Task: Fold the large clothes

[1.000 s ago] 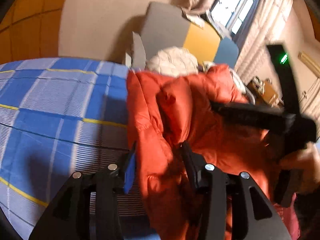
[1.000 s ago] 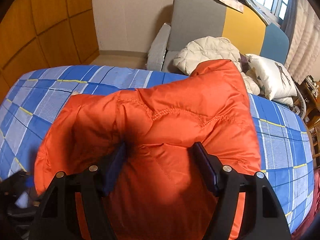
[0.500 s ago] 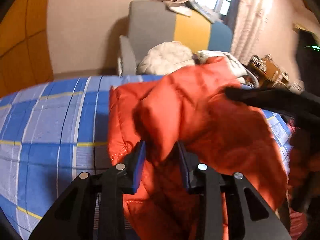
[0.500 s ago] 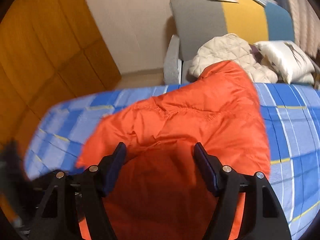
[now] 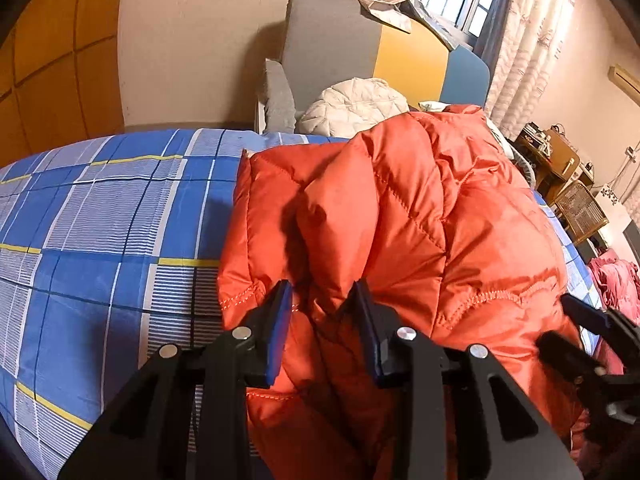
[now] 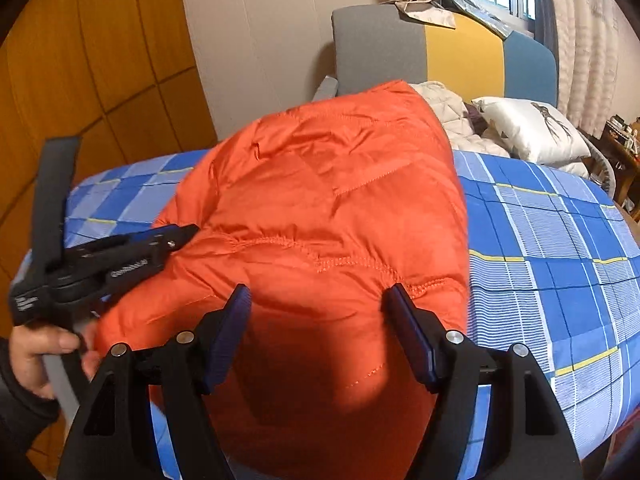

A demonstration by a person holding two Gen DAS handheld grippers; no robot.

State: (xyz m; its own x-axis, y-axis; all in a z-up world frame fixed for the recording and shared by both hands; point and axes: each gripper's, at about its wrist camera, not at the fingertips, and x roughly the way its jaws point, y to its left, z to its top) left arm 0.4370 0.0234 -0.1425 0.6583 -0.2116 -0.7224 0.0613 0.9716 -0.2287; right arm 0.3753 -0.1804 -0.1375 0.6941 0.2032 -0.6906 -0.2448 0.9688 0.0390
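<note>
So the orange jacket [image 5: 400, 216] is bunched up in a puffy heap on the blue plaid bed [image 5: 100, 220], nowhere near a neat fold. The left gripper [image 5: 322, 304] has a ridge of the jacket between its jaws, and it looks pinched. The right gripper [image 6: 316, 304] is spread wide with the padded bulk bulging up between the fingers; can't tell if it's really squeezing. My guess: we're mid-fold, one side being brought over. Flattening and the final folds are all left to do.
</note>
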